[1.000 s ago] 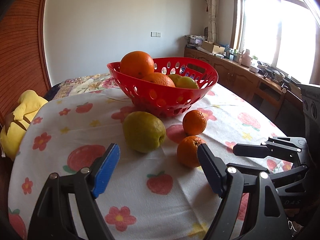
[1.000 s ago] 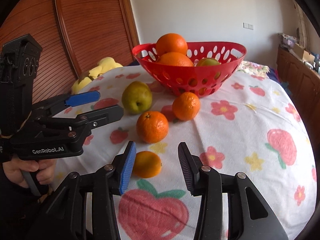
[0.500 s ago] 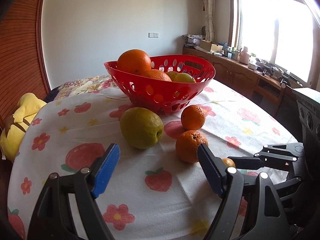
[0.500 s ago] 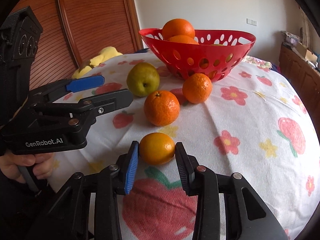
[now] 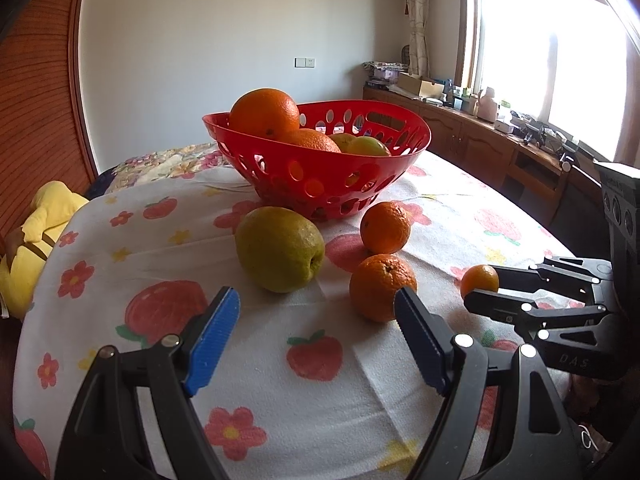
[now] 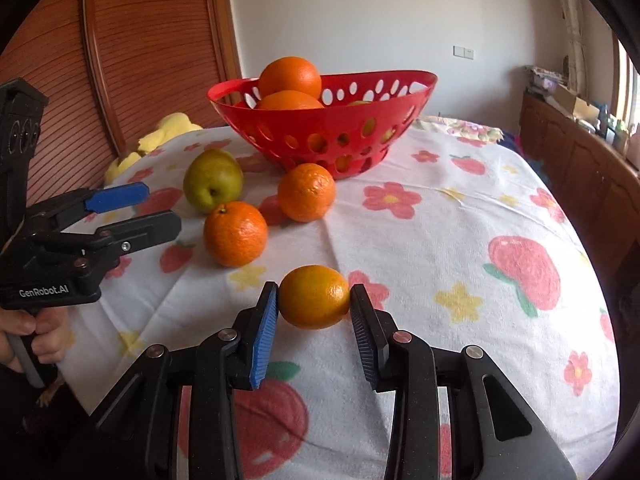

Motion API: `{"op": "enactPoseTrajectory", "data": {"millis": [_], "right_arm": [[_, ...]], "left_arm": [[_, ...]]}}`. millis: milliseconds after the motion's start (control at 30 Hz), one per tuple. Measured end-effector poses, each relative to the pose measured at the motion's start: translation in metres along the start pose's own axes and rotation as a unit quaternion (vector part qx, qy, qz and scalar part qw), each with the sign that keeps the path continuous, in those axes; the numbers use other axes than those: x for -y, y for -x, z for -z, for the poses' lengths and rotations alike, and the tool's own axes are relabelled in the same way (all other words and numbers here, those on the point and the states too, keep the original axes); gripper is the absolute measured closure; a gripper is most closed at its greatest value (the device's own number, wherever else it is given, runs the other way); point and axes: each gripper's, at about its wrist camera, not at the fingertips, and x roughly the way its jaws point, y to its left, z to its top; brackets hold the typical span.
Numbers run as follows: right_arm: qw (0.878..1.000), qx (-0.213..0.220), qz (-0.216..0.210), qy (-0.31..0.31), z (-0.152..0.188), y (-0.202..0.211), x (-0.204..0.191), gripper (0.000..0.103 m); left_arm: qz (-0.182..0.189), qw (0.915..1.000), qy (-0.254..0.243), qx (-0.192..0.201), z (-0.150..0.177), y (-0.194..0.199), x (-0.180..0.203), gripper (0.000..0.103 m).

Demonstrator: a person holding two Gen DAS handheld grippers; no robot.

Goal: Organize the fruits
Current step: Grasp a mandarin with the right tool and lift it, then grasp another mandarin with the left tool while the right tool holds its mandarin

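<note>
My right gripper (image 6: 314,304) is shut on a small orange (image 6: 314,297), both pads touching its sides, just above the tablecloth; it also shows in the left wrist view (image 5: 479,279). My left gripper (image 5: 318,322) is open and empty, low over the cloth, in front of a green pear (image 5: 279,254) and two oranges (image 5: 382,286) (image 5: 385,227). The red basket (image 5: 320,184) behind them holds oranges and green fruit. In the right wrist view the pear (image 6: 213,186), the two oranges (image 6: 235,233) (image 6: 306,192) and the basket (image 6: 324,132) lie ahead.
A round table (image 6: 460,220) with a flower and strawberry cloth. A yellow plush toy (image 5: 30,236) sits off its left edge. A wooden sideboard (image 5: 500,148) with clutter runs under the window at the right.
My right gripper moved forward around the small orange and closed on it. My left gripper drew a little closer to the pear and oranges, still open.
</note>
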Motion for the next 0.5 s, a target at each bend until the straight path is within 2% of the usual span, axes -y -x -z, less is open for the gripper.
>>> {"op": "enactPoseTrajectory", "data": {"millis": [67, 233, 300, 367, 433, 500], "right_arm": [[1.000, 0.009, -0.006, -0.011, 0.000, 0.004, 0.004, 0.067], [0.999, 0.016, -0.011, -0.027, 0.001, 0.007, 0.011, 0.067], [0.999, 0.019, -0.010, -0.031, 0.001, 0.007, 0.011, 0.067], [0.999, 0.016, -0.004, -0.034, 0.001, 0.006, 0.011, 0.067], [0.999, 0.018, -0.003, -0.032, 0.001, 0.005, 0.011, 0.067], [0.999, 0.019, -0.001, -0.033, 0.001, 0.006, 0.011, 0.067]], "left_arm": [[0.002, 0.9999, -0.012, -0.004, -0.001, -0.002, 0.005, 0.023], [0.036, 0.9980, -0.032, -0.041, -0.008, -0.015, 0.027, 0.023], [0.032, 0.9975, -0.037, -0.050, -0.011, -0.021, 0.035, 0.024], [0.034, 0.9970, -0.038, -0.058, -0.013, -0.027, 0.038, 0.029], [0.041, 0.9960, -0.032, -0.072, -0.015, -0.033, 0.040, 0.041], [0.042, 0.9955, -0.028, -0.080, -0.016, -0.036, 0.041, 0.044]]}}
